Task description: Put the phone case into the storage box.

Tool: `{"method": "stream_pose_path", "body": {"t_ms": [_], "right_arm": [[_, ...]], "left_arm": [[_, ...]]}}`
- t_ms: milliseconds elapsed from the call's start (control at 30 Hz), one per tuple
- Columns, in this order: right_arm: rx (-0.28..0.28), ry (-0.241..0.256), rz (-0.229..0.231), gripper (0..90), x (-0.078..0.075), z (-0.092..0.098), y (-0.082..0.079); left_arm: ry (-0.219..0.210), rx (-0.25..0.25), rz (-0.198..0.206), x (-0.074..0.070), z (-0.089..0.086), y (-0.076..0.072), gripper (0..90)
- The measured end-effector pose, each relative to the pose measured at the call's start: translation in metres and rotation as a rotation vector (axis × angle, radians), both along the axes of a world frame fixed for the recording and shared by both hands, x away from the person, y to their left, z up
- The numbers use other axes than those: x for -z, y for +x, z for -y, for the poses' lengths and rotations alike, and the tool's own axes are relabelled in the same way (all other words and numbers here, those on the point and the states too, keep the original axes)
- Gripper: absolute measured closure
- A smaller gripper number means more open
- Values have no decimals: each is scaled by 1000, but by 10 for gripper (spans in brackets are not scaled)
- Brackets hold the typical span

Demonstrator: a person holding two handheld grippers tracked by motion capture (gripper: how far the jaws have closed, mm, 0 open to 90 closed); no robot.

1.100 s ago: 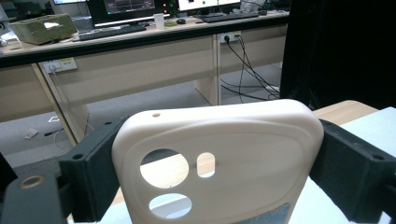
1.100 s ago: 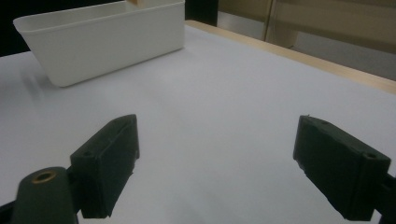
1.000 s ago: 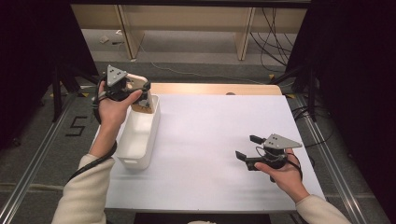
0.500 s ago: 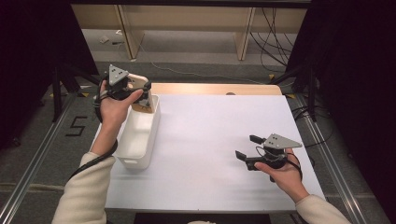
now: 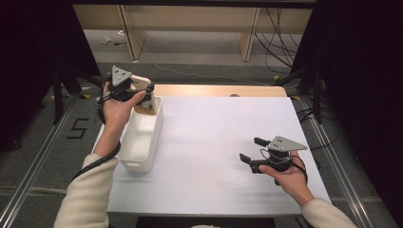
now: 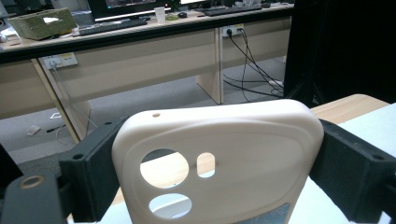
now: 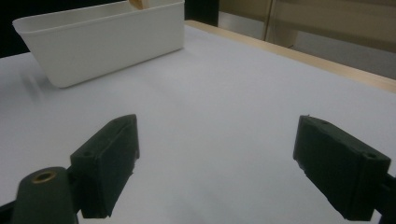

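Both grippers are up off the paper, and they are doing very different things. On the person's left, the left gripper (image 5: pixel 142 97) has its jaws pinched on a cream phone case (image 6: pixel 219 163), one jaw pressed against each long edge, as the left gripper view makes plain: the case stands nearly upright between the black jaws, its camera cutouts showing. From above, the case hangs at the far end of the white bin (image 5: pixel 127 164), over its far rim, with its lower end dipping toward the inside; whether it touches the wall I cannot tell. The bin's long axis runs away from the person, and the case sits at the end farthest from them. Across the white table sheet (image 5: pixel 214 137), well apart from all this, the right gripper (image 5: pixel 252 152) hovers low over bare paper with its jaws spread wide and nothing between them; its own view looks across the sheet at the bin's side wall. So the left hand is plainly the nearer one, already over the bin. My guess is that the next step is simply lowering the case straight down and letting go, since the bin lies directly beneath it.
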State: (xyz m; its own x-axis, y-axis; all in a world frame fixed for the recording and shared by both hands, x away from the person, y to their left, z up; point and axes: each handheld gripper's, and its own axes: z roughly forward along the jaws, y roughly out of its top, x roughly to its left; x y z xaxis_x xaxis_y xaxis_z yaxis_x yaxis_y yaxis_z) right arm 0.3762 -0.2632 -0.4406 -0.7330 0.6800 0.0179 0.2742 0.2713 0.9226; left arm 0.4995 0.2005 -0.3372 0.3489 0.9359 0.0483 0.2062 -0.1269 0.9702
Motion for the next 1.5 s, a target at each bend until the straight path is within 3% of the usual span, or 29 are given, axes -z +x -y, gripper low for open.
{"method": "stream_pose_path", "body": {"t_ms": [1500], "right_arm": [[2, 4, 5, 155, 0, 0, 0]], "left_arm": [[16, -3, -29, 10, -2, 12, 108]]}}
